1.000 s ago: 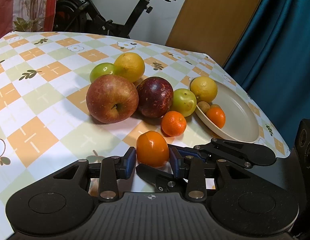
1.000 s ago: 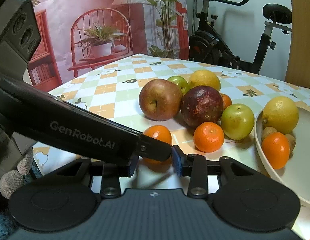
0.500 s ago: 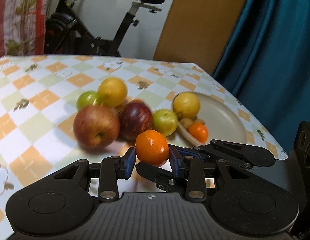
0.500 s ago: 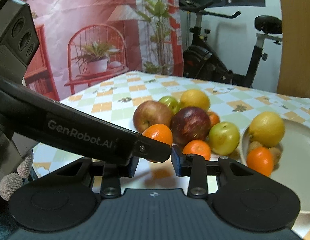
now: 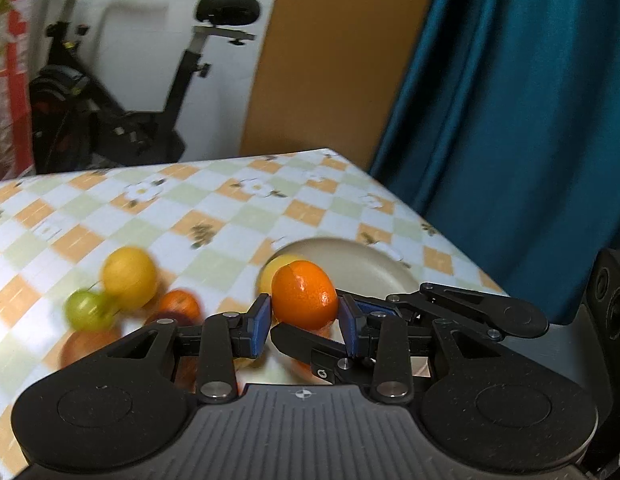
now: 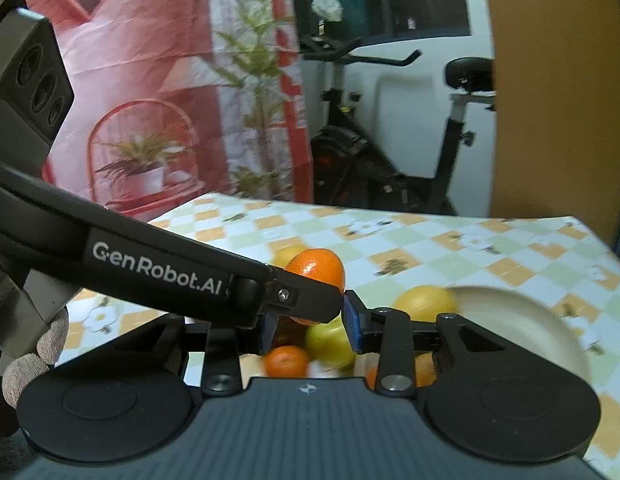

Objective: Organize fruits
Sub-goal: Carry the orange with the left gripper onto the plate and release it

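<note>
My left gripper (image 5: 304, 322) is shut on an orange mandarin (image 5: 304, 295) and holds it in the air above the table. The same mandarin (image 6: 318, 270) shows in the right wrist view, behind the left gripper's finger. The cream plate (image 5: 362, 270) lies beyond it at the table's right side, with a yellow lemon (image 6: 424, 302) at its near-left rim. My right gripper (image 6: 310, 328) stays low, open and empty, with the left gripper's black finger (image 6: 302, 296) crossing in front of it. A blurred fruit cluster lies left: a lemon (image 5: 130, 276), a green fruit (image 5: 88, 308), an orange (image 5: 180, 304).
A green fruit (image 6: 330, 342) and a small mandarin (image 6: 286, 362) lie under my right gripper. The checked tablecloth (image 5: 214, 216) ends near a teal curtain (image 5: 510, 120) on the right. An exercise bike (image 5: 122, 112) stands behind the table.
My left gripper has lifted the mandarin off the table and swung right towards the plate. The right gripper has risen with it, still open.
</note>
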`<state>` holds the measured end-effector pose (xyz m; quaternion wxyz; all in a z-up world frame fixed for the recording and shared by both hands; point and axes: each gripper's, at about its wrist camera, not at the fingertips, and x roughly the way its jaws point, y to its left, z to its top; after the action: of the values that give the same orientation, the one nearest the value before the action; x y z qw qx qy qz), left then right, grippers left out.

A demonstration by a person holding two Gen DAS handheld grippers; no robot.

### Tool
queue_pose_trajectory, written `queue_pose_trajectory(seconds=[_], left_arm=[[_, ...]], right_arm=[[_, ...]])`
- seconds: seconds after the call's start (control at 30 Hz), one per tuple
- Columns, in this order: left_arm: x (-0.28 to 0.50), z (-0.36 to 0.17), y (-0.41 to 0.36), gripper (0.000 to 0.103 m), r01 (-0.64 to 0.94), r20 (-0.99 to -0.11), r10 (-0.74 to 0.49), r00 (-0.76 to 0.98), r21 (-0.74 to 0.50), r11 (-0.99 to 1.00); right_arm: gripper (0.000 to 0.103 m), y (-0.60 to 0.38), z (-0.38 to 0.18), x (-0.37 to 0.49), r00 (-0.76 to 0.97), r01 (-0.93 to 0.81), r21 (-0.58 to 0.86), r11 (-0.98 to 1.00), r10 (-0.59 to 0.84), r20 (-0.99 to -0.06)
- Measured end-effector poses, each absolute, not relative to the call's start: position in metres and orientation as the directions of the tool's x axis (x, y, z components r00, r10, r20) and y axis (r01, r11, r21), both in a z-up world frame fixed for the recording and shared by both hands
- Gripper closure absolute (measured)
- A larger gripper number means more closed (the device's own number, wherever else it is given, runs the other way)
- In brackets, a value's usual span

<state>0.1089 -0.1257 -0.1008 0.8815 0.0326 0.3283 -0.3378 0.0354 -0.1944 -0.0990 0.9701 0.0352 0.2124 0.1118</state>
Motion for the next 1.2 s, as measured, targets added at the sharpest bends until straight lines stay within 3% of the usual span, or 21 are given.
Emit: queue_pose_trajectory(seconds=[0.47, 0.83, 1.2], left_arm=[[0.167, -0.130, -0.210, 0.065, 0.656, -0.672, -0.570, 0.472, -0.163, 0.737], [0.198, -0.147, -0.226, 0.065, 0.633, -0.738, -0.511, 0.441, -0.148, 0.760], [0.209, -0.145, -0.221, 0.064, 0.622, -0.740, -0.508, 0.440, -0.157, 0.767]], right_arm=[[0.066, -0.281, -0.113, 0.080, 0.874, -0.056, 0.136, 0.989, 0.115, -0.472], [0.066, -0.306, -0.136, 0.112, 0.824, -0.032, 0.177, 0.984, 0.127, -0.553], [0.066, -0.314, -0.142, 0.129, 0.792, -0.010, 0.238, 0.971, 0.153, -0.591]])
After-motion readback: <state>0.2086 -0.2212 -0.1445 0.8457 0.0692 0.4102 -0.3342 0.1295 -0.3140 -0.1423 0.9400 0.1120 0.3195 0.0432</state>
